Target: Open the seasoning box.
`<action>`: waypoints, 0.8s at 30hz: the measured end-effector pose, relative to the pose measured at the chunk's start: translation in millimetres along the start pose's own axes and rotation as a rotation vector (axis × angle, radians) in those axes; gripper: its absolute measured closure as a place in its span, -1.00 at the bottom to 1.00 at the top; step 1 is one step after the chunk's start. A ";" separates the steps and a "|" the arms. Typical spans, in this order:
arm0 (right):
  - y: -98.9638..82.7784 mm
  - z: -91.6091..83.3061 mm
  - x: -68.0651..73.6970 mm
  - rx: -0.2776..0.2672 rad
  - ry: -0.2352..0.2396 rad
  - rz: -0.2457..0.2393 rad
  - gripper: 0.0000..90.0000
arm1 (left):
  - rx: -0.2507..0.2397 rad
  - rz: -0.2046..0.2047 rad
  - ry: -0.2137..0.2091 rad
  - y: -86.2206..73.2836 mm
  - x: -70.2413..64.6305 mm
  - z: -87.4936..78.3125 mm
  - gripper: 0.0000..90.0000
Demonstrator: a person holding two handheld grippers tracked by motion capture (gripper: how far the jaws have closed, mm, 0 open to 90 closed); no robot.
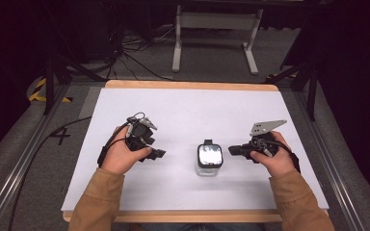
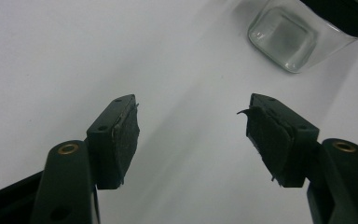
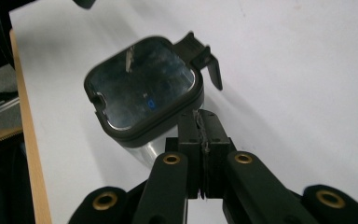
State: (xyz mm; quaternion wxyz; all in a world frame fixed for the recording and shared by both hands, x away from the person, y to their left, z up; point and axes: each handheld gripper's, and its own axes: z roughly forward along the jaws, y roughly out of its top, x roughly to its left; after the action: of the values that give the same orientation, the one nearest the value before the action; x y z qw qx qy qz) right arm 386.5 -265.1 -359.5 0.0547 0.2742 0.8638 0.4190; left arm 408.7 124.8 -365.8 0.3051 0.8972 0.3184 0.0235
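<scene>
A small square glass jar (image 1: 209,161) with a black lid and a clear lid window stands upright on the white table top (image 1: 183,110), front centre. The lid's latch tab (image 3: 206,59) sticks out on one side. My left gripper (image 1: 158,154) lies left of the jar, apart from it, open with nothing between its pads (image 2: 126,130); the jar (image 2: 284,39) appears ahead at upper right. My right gripper (image 1: 232,150) is just right of the jar, shut with its pads pressed together (image 3: 200,120). Its tips sit close beside the lid (image 3: 142,88), gripping nothing.
The table's wooden edge (image 1: 188,85) runs along the far side. Beyond it on the grey floor are a white metal stand (image 1: 216,21) and loose cables (image 1: 135,45). Metal rails (image 1: 9,173) flank the table.
</scene>
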 end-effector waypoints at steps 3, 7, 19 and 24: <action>5.4 -1.9 0.3 -0.029 0.005 -0.007 1.00 | -0.006 -0.002 -0.012 -3.1 -2.1 -3.0 -0.23; 16.2 -3.4 0.6 -0.069 0.002 -0.018 0.99 | -0.030 -0.012 -0.014 -8.8 -4.8 -8.4 -0.23; 64.4 22.7 -6.6 -0.001 0.017 -0.071 0.99 | -0.050 -0.045 -0.011 -21.8 -1.8 -19.6 -0.23; 69.5 35.9 -8.7 0.043 0.013 -0.067 0.99 | -0.043 -0.037 -0.022 -21.5 -1.4 -18.8 -0.23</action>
State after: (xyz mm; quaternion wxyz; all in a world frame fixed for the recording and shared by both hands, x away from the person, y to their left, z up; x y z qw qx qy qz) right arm 435.2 -210.1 -331.3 0.0573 0.2434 0.8818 0.4000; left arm 391.1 147.1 -362.4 0.3282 0.8846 0.3309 0.0150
